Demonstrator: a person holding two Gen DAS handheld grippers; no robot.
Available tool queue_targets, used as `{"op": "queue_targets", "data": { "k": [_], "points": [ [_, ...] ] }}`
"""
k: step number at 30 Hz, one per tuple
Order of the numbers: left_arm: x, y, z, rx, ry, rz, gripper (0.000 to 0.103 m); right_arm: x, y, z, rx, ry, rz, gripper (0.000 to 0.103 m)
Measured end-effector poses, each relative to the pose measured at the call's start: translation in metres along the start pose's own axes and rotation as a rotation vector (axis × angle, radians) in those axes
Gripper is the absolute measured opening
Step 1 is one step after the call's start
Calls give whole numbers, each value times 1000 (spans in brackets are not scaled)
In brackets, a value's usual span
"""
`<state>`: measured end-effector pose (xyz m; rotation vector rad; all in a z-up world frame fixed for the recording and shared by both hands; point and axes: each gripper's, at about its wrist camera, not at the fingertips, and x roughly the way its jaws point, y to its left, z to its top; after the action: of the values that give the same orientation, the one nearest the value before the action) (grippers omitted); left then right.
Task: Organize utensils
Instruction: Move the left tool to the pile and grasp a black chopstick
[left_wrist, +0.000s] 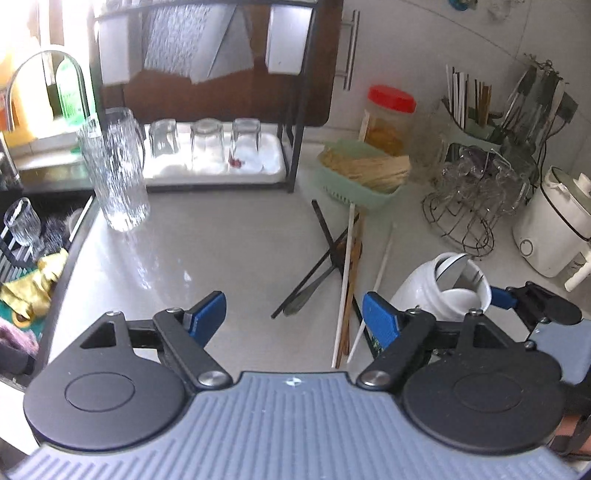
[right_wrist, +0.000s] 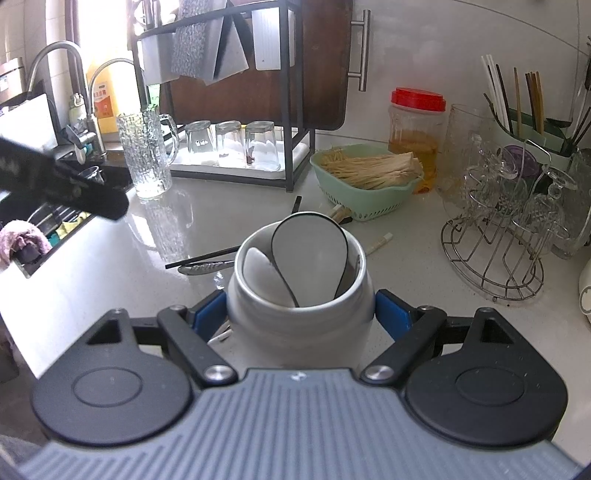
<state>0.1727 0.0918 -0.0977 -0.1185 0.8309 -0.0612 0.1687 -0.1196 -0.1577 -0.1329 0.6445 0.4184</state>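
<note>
**Left tongs wide above the scattered chopsticks, right tongs steady the jar**

In the left wrist view the left tongs (left_wrist: 293, 321) stand wide apart with nothing between them. The loose chopsticks (left_wrist: 345, 284) lie on the bench (left_wrist: 207, 258) just ahead, toward one o'clock from the gap. Their long axes run mostly from six to twelve o'clock; two black ones (left_wrist: 314, 273) cross them on a slant, and what looks like a metal spoon (left_wrist: 304, 293) lies among them. The left hand is the nearer one, so the pick is likely its job, and the tongs would need to bite across the sticks.

To the right, at three o'clock from the pile, the white jar (right_wrist: 299, 314) sits clamped between the right tongs (right_wrist: 301, 317), spoons (right_wrist: 308, 258) already inside.

The bench is pale and glossy. Beyond, at twelve o'clock, stand a rack of glasses (left_wrist: 207, 144) and a green basket (left_wrist: 364, 184).
</note>
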Motion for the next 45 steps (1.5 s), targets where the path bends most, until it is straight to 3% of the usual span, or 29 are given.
{"op": "queue_targets", "data": {
  "k": [9, 15, 19, 29, 38, 42, 45],
  "points": [
    [31, 18, -3, 8, 58, -82, 80, 2, 1, 3, -6, 6, -12, 89],
    [70, 23, 9, 35, 123, -141, 54, 6, 0, 6, 3, 10, -28, 89],
    [96, 22, 20, 84, 149, -163, 42, 8, 1, 7, 10, 13, -40, 89],
    [150, 32, 30, 73, 244, -221, 20, 9, 8, 7, 7, 12, -88, 89],
    [161, 39, 29, 34, 282, -251, 13, 13, 10, 8, 0, 15, -115, 90],
    [152, 38, 33, 36, 255, -248, 5, 13, 11, 7, 3, 12, -120, 90],
    [138, 39, 36, 37, 229, -232, 5, 13, 11, 7, 7, 10, -123, 90]
  ]
}}
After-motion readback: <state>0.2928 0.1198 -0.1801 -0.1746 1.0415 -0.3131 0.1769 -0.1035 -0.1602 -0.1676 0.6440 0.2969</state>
